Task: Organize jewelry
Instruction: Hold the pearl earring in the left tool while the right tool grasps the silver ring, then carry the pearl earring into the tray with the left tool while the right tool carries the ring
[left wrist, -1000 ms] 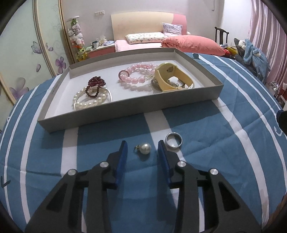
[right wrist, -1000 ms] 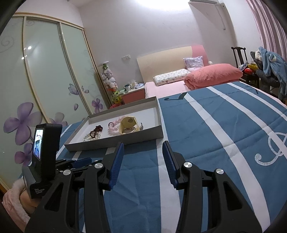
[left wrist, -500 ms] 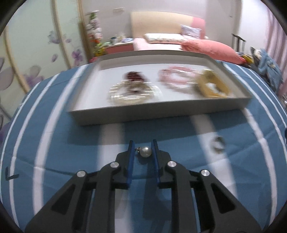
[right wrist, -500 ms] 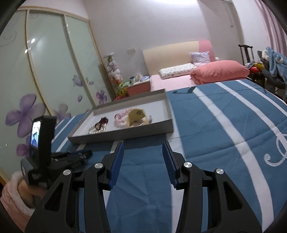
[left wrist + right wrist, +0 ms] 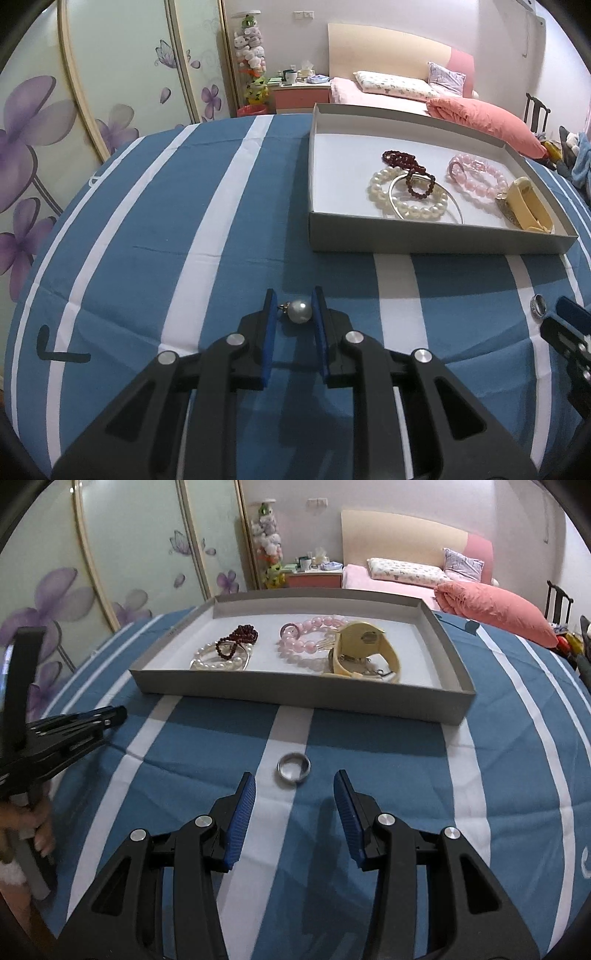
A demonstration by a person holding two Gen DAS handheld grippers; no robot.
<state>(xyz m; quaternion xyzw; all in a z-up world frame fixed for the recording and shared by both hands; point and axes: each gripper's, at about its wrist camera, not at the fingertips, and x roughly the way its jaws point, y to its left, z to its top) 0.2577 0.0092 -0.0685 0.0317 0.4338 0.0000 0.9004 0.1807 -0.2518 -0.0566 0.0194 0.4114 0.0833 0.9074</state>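
My left gripper [image 5: 293, 301] is shut on a white pearl pendant [image 5: 299, 312] just above the blue-and-white striped cloth [image 5: 184, 221]. The grey tray [image 5: 436, 243] lies ahead to its right, holding a pearl bracelet [image 5: 406, 205], dark red beads [image 5: 410, 170], pink beads [image 5: 476, 181] and a yellow band [image 5: 528, 206]. My right gripper [image 5: 294, 781] stands open, pointing down at the cloth, with a silver ring [image 5: 293, 769] lying flat just ahead between its tips, untouched. The tray [image 5: 295, 696] sits beyond the ring. The ring [image 5: 538, 305] also shows at the left wrist view's right edge.
The left gripper's body [image 5: 74, 731] reaches in from the left in the right wrist view, with a hand [image 5: 40, 834] on its handle. Beyond the cloth stand a bed with a pink pillow [image 5: 495, 609], sliding wardrobe doors [image 5: 92, 92] and a nightstand [image 5: 303, 92].
The left jaws closed on the pearl pendant and carried it leftward, away from the ring and tray. The right gripper dropped toward the cloth and now frames the ring.
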